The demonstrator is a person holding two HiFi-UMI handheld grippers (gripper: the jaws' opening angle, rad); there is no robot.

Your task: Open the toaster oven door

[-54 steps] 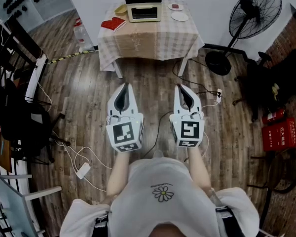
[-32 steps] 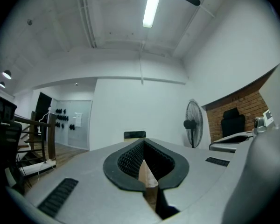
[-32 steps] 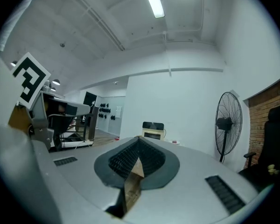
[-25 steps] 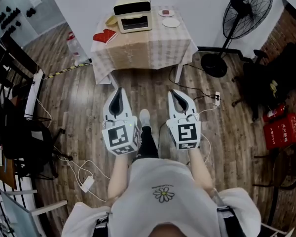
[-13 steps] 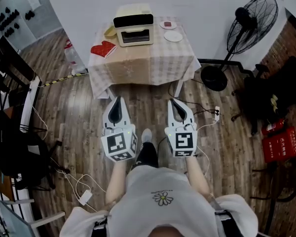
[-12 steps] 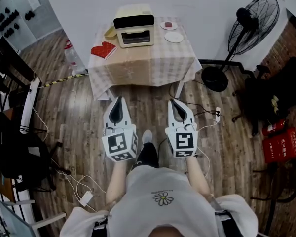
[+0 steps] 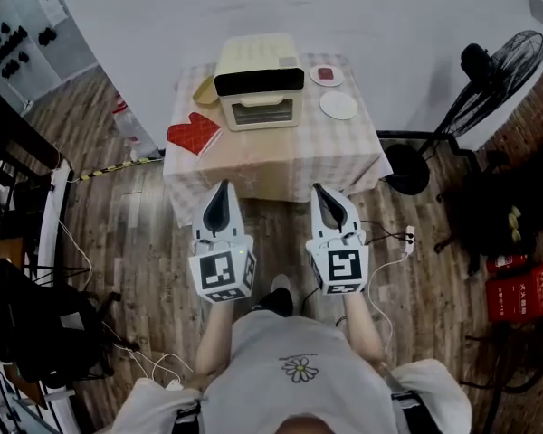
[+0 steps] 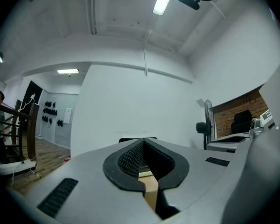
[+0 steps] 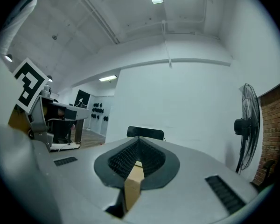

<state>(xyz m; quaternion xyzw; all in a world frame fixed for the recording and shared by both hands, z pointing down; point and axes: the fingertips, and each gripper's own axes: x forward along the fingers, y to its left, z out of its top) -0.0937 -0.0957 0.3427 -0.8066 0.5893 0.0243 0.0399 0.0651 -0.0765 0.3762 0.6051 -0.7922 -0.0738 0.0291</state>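
My left gripper (image 7: 221, 186) and right gripper (image 7: 323, 190): jaws fully closed, empty, at the worktop's (image 7: 271, 165) near edge. Toaster oven (image 7: 258, 89) sits at the worktop's far side, door closed. Risk: closed jaws ram the door, or my pull drags the oven.

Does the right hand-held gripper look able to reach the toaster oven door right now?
Probably not yet. The right hand-held gripper is only at the table's near edge, while the toaster oven door sits toward the far side. Nothing between them blocks the way.
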